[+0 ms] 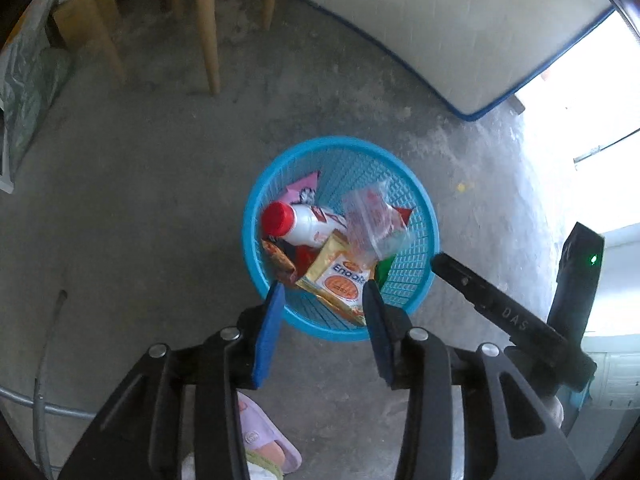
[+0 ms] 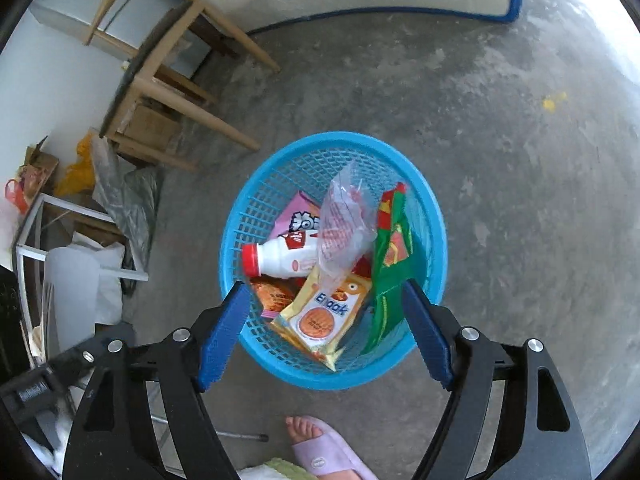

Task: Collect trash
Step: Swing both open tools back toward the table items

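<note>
A blue mesh basket stands on the concrete floor and holds trash: a white bottle with a red cap, a yellow snack packet, a clear plastic bag, a pink wrapper and a green wrapper. My left gripper is open and empty above the basket's near rim. My right gripper is open and empty above the basket; it also shows at the right of the left wrist view.
Wooden chair legs stand beyond the basket. A blue-edged mattress leans at the back. Bags and a white frame clutter the left. A foot in a purple slipper is below the grippers.
</note>
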The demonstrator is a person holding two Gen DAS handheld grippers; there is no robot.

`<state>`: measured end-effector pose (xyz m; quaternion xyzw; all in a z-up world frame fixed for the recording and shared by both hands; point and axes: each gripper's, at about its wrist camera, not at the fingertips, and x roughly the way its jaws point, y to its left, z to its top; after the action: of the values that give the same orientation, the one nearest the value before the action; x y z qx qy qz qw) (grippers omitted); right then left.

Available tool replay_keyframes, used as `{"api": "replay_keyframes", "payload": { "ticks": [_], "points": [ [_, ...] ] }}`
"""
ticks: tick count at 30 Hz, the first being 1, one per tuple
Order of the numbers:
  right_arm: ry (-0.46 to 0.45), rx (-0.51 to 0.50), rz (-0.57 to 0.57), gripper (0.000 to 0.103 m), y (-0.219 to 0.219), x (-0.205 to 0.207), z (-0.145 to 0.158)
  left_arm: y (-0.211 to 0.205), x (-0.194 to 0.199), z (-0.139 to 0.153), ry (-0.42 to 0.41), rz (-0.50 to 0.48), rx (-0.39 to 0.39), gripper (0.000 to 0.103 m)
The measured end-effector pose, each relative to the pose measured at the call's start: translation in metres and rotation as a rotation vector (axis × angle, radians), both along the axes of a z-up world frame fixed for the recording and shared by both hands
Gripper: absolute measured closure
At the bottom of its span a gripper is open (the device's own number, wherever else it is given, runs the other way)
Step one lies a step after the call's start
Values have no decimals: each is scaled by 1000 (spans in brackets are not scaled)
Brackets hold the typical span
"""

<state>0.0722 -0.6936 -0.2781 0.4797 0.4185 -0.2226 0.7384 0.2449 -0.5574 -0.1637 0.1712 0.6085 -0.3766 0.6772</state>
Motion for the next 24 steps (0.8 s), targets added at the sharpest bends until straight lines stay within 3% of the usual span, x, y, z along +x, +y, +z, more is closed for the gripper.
{"api": "replay_keyframes", "payload": {
  "ticks": [4,8,14,18,24],
  "points": [
    [-36,-7,-29,29,2,-16,20,18,-3,37,-8,14,-71,64],
    [-92,-46,-17,29,7,-26,51,55,-13,94,-38,1,-190,58],
    [-180,-148,57,25,35,-41,120,156,-31,175,-131,29,-356,48],
    [-233,-210,142,24,62,-33,167,248,-36,209,-211,129,-418,46],
    [-318,-282,334,20,123,10,225,381,-34,226,-345,363,-432,45]
  ]
}}
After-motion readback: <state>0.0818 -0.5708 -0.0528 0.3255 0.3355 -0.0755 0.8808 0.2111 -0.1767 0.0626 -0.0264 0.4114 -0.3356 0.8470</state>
